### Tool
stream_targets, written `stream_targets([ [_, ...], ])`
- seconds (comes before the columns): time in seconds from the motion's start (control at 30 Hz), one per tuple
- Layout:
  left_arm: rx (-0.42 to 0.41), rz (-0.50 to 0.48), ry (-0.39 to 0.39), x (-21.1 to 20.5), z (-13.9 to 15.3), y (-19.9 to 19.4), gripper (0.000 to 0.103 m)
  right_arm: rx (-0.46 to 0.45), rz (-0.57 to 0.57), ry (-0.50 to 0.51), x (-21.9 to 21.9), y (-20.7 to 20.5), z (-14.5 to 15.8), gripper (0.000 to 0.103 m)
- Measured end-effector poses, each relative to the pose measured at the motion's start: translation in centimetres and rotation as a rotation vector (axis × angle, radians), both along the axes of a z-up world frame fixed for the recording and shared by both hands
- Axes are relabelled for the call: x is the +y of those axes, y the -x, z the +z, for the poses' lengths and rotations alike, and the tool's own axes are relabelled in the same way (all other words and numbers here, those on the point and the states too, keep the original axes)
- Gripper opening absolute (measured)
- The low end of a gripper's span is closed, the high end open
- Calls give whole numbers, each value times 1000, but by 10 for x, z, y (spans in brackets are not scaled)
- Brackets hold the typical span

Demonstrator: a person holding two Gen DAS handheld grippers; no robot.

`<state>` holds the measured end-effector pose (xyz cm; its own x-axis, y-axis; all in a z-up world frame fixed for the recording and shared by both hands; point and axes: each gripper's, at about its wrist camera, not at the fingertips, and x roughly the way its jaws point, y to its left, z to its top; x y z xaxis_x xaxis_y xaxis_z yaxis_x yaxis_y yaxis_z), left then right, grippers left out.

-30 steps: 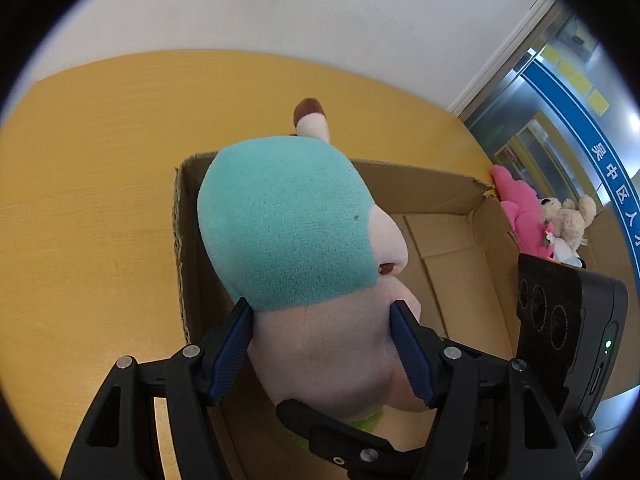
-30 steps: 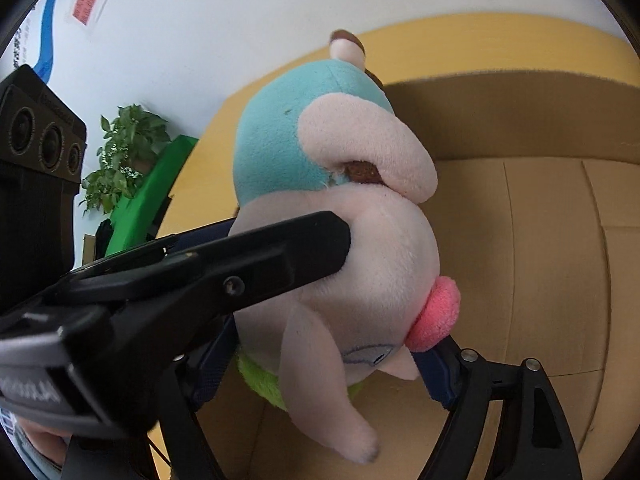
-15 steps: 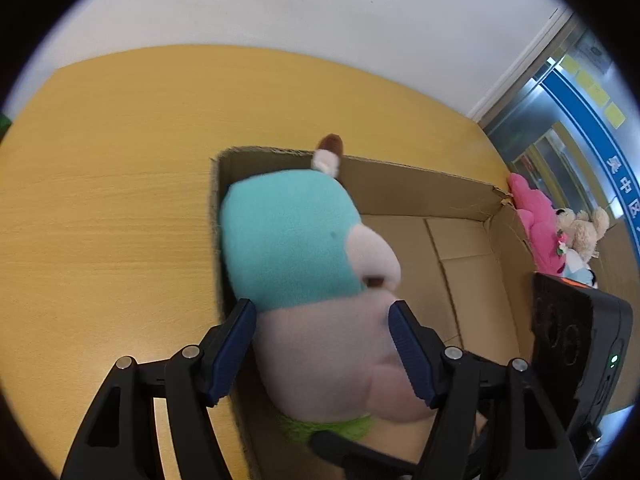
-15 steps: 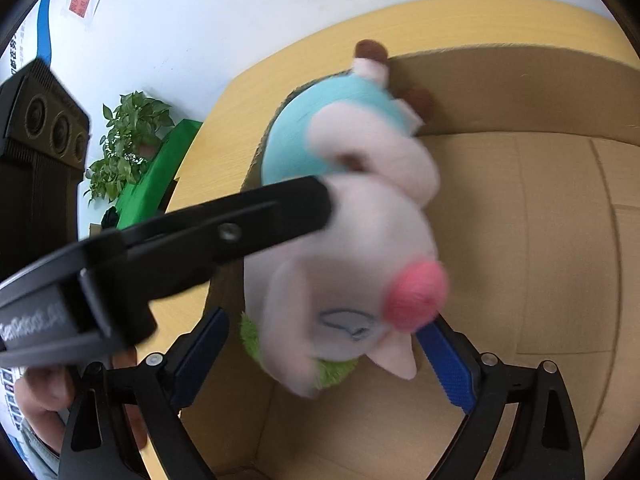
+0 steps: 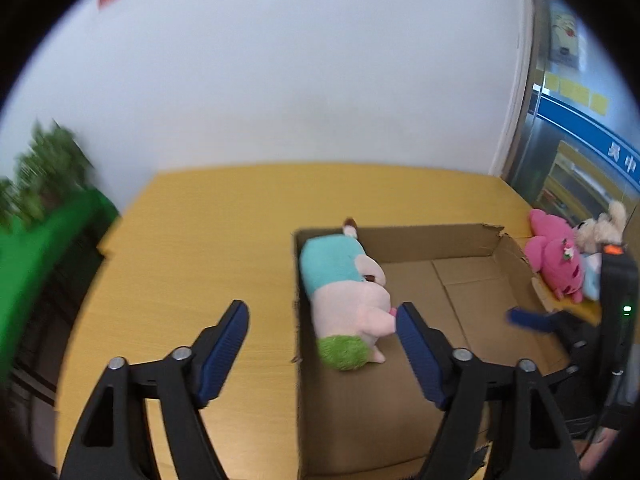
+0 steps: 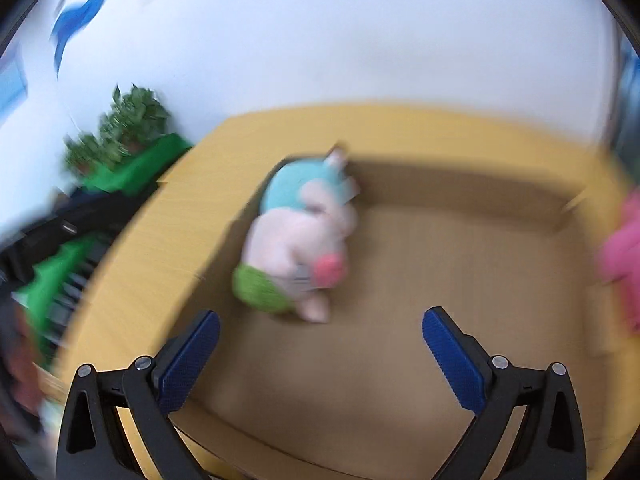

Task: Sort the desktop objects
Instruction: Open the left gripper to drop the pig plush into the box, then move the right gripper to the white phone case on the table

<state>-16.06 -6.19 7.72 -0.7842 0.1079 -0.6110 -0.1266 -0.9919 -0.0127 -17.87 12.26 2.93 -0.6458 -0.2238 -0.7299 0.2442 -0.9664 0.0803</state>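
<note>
One plush toy [image 5: 344, 300]: lies in cardboard box [image 5: 472, 236], against its 9 o'clock wall.
My left gripper [image 5: 322, 326]: fingers spread, empty.
My right gripper [image 6: 320, 332]: fingers spread, empty.
Handling: soft, light, squashy, I judge.
Hold: across the pale belly.
Pink plush [image 5: 556, 264]: outside, 3 o'clock.

Left tool [image 5: 320, 322], right tool [image 6: 320, 330], black frames, ribbed blue pads, silver screws
</note>
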Motion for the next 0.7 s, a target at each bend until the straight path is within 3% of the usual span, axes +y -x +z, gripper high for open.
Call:
stream_targets([
  [0.13, 129, -4, -9, 22, 19, -64, 80, 143, -16, -81, 6, -61, 29, 103],
  [0.3, 177, 1, -60, 46, 18, -118, 80, 197, -69, -57, 59, -130, 53, 103],
  [0.43, 225, 108, -29, 50, 11, -146, 80, 208, -101, -44, 81, -160, 55, 103],
  [0.63, 153, 34, -31, 51, 1, -140, 80, 180, -139, -28, 104, -164, 39, 103],
  [0.7, 86, -11, -29, 47, -15, -121, 80, 147, -150, -6, 113, -153, 27, 103],
])
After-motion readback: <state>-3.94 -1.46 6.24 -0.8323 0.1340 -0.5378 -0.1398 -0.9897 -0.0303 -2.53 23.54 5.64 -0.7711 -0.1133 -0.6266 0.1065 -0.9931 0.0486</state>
